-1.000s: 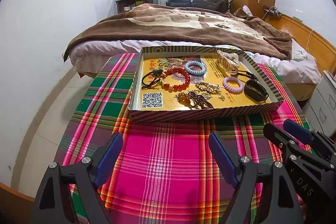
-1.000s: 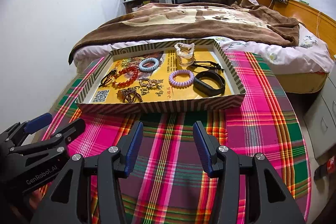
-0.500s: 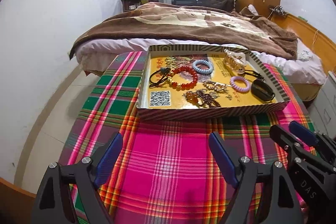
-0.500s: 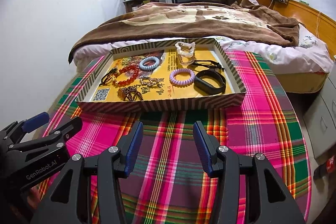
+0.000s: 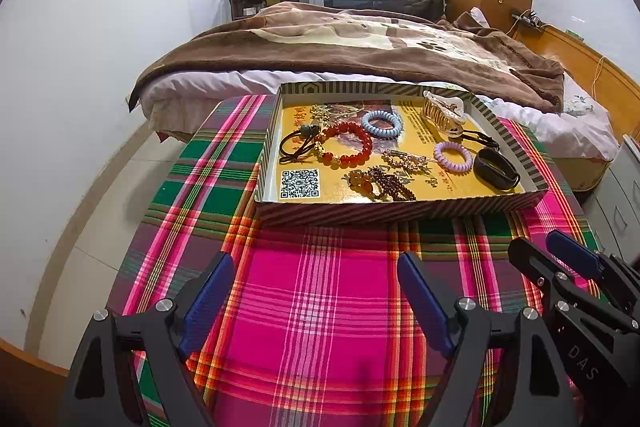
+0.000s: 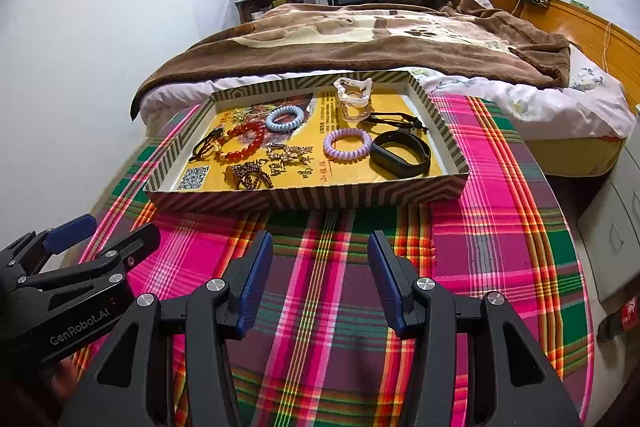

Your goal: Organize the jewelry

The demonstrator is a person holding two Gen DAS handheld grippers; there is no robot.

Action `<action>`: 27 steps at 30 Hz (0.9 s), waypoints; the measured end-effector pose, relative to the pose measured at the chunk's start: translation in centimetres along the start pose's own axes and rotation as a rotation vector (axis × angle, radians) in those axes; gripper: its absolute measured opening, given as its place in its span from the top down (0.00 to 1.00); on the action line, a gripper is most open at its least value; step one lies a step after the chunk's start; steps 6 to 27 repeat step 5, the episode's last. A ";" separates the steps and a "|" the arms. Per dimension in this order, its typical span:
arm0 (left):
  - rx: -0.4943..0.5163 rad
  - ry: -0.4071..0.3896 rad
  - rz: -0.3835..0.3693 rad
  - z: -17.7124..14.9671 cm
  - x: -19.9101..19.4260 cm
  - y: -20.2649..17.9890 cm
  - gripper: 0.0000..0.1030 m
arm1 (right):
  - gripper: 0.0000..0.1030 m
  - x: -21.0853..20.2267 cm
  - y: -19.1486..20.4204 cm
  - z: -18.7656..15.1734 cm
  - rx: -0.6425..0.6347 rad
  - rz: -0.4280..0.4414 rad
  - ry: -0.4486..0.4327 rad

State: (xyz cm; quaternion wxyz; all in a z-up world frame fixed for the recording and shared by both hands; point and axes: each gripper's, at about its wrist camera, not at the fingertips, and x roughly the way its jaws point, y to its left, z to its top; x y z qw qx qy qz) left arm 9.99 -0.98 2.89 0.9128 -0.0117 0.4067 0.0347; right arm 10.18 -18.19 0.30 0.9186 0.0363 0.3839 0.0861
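Fingers of both grippers stood apart and held nothing, hovering over the plaid-covered bench [image 5: 320,307] on the near side of the striped tray [image 5: 384,213]. With the tray as the landmark, the left gripper [image 5: 316,291] hung before its near wall toward the left half, and the right gripper [image 6: 320,267] hung before the same wall toward the middle, well short of it.

All the jewelry lay inside the tray. Against its left wall sat a black hair tie [image 5: 296,147], touching a red bead bracelet [image 5: 346,145]. Behind that bracelet, nearer the far wall, lay a blue coil hair tie [image 5: 381,123]. Toward the near wall, about the middle, a dark bead bracelet [image 5: 382,185] lay bunched, with a sparkly hair clip [image 5: 404,159] just behind it. Right of the middle lay a purple coil hair tie [image 5: 453,157], a clear claw clip [image 6: 354,99] stood by the far wall, and a black band [image 6: 401,153] lay nearest the right wall.

The pieces were spread apart rather than heaped, which would fit a sorting about to be made or one already laid out; the pictures did not settle which. Any pick would call for reaching over the near wall and closing on one thin piece without dragging its neighbour.
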 end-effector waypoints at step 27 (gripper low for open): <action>-0.004 -0.001 0.000 -0.1 -0.1 0.2 0.19 | 0.51 0.1 -0.1 -0.1 0.002 -0.001 0.003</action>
